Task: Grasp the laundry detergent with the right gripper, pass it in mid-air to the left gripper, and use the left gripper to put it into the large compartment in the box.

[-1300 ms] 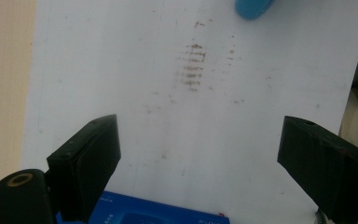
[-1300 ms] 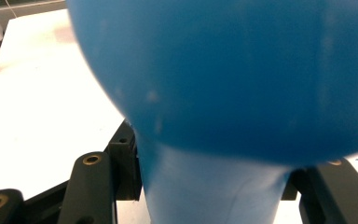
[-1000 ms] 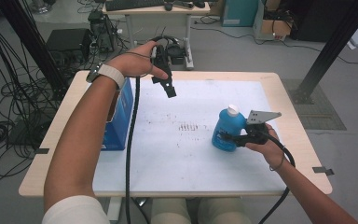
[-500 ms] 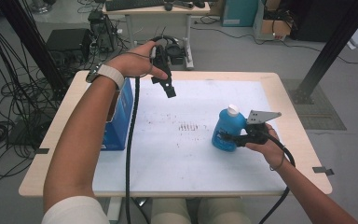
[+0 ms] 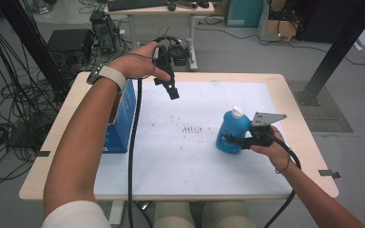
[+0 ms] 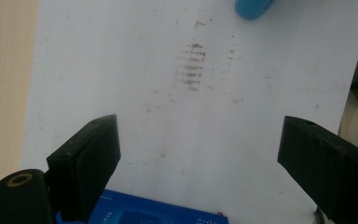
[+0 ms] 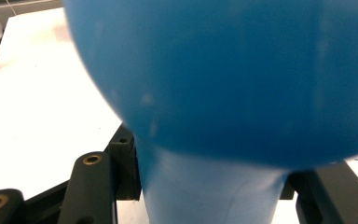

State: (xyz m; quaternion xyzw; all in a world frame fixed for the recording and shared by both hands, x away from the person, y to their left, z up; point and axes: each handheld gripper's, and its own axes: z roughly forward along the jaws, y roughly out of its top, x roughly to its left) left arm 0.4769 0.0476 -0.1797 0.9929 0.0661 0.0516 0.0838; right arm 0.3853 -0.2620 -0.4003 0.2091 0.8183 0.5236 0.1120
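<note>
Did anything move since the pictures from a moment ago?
Nothing visibly changed. The right gripper stays shut on the blue bottle, which stands upright on the table. The left gripper still hangs open in the air past the blue box, holding nothing.

Overhead faces forward-down; all views share bottle (image 5: 233, 130)

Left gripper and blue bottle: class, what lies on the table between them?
Nothing stands between the left gripper and the blue bottle; the high view shows bare white mat with brown smudges.
</note>
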